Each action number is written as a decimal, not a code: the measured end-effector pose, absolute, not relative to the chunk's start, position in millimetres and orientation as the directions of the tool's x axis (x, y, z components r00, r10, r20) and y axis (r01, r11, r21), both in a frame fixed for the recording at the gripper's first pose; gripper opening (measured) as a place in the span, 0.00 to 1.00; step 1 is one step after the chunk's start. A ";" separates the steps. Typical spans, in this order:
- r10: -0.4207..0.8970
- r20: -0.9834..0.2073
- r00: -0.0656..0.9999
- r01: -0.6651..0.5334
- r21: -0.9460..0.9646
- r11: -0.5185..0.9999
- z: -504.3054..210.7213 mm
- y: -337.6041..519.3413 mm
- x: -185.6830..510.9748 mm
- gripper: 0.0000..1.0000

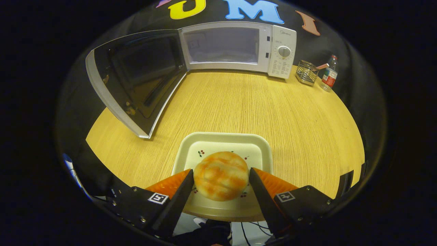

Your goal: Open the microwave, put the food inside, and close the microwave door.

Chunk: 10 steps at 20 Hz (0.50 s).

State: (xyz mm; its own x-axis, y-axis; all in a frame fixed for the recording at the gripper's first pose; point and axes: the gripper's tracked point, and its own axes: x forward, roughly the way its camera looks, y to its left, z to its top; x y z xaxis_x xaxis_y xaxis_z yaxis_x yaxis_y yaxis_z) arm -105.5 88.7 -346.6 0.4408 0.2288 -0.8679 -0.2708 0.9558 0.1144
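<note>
A round orange-and-cream bun rests on a square cream plate at the near edge of the wooden table. My gripper has its two orange-and-black fingers pressed against the bun's left and right sides, holding it just above the plate. Beyond the plate, at the back of the table, stands the white microwave. Its dark glass door is swung wide open to the left, and the cavity looks bare inside.
To the right of the microwave are a small wire basket and a plastic bottle. Bare tabletop lies between the plate and the microwave. The open door reaches far forward over the table's left part.
</note>
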 end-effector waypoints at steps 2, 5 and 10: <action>0.240 -0.866 0.438 -0.263 0.132 0.956 -348.6 90.0 -105.7 0.98; 0.247 -0.857 0.453 -0.259 0.139 0.956 -345.4 87.4 -99.7 0.84; 0.291 -0.814 0.504 -0.242 0.190 0.952 -325.1 92.2 -80.2 0.84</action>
